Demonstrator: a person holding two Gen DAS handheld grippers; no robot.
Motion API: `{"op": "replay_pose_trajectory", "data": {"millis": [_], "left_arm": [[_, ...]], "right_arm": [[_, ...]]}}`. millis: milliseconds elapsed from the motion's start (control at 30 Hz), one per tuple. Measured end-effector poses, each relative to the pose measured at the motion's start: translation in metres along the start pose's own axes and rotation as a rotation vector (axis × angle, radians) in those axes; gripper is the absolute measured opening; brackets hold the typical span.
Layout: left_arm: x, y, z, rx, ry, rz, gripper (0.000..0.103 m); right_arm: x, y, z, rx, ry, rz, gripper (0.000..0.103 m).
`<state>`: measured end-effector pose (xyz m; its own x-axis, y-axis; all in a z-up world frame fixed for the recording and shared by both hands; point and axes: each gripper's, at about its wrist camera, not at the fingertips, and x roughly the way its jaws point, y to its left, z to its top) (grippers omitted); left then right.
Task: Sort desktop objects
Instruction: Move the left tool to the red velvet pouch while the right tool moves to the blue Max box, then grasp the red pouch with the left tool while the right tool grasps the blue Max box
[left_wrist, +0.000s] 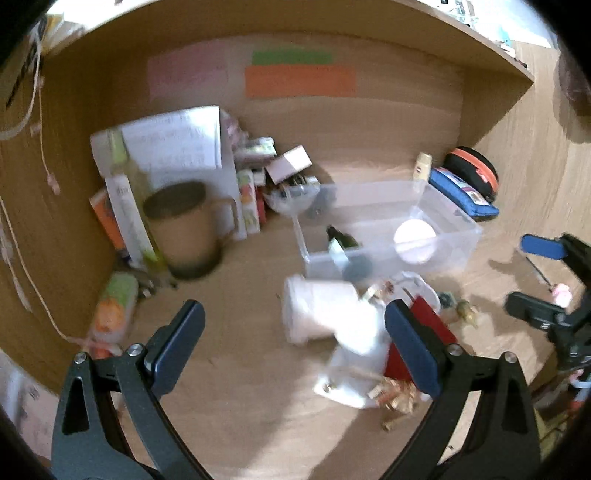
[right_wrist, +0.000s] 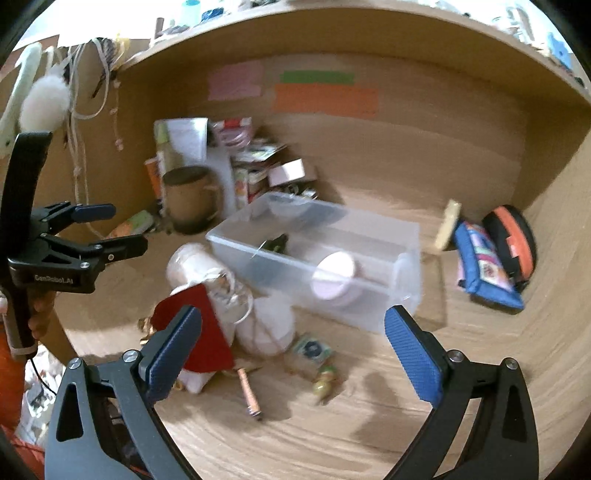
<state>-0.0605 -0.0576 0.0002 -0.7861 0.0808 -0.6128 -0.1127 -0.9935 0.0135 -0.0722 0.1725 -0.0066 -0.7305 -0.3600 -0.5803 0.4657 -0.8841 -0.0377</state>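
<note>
both tongs gaping over the desk clutter

the left gripper (left_wrist: 293, 334) and right gripper (right_wrist: 293, 341) are standing wide open, gripping nothing. the clear bin (right_wrist: 369, 236) is sitting mid-desk (right_wrist: 332, 424), a white cup (left_wrist: 317, 314) lying tipped just before it, toward the front edge.

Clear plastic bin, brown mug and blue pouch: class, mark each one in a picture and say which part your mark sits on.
clear plastic bin (right_wrist: 373, 291): right wrist view, on its near side wall.
brown mug (left_wrist: 184, 236): left wrist view, on the front of its body.
blue pouch (right_wrist: 487, 269): right wrist view, on its patterned upper face.
</note>
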Motion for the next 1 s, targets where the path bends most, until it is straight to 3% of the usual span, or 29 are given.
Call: {"op": "replay_pose_trajectory", "data": {"millis": [167,333,567,633,733,867,1000], "left_arm": [[0.000,-0.025,-0.021,0.044,0.022,-0.055,0.099],[0.009,-0.051,-0.034,0.067,0.046,-0.121,0.099],[0.033,-0.058,-0.039,0.016,0.090,-0.153,0.099],[0.038,-0.055,-0.038,-0.005,0.098,-0.150,0.098],[0.043,-0.054,-0.037,-0.018,0.106,-0.157,0.090],[0.052,-0.056,-0.038,-0.026,0.127,-0.163,0.067],[0.052,-0.056,-0.039,-0.031,0.120,-0.162,0.057]], "right_arm": [[0.011,-0.005,-0.017,0.015,0.045,-0.024,0.099],[0.015,-0.012,-0.040,0.049,0.092,0.030,0.096],[0.032,-0.002,-0.061,0.028,0.166,0.147,0.063],[0.038,0.003,-0.064,0.016,0.182,0.169,0.058],[0.046,0.009,-0.066,-0.001,0.203,0.196,0.050],[0.054,0.014,-0.067,-0.015,0.226,0.203,0.041],[0.056,0.011,-0.067,0.002,0.235,0.213,0.029]]}}
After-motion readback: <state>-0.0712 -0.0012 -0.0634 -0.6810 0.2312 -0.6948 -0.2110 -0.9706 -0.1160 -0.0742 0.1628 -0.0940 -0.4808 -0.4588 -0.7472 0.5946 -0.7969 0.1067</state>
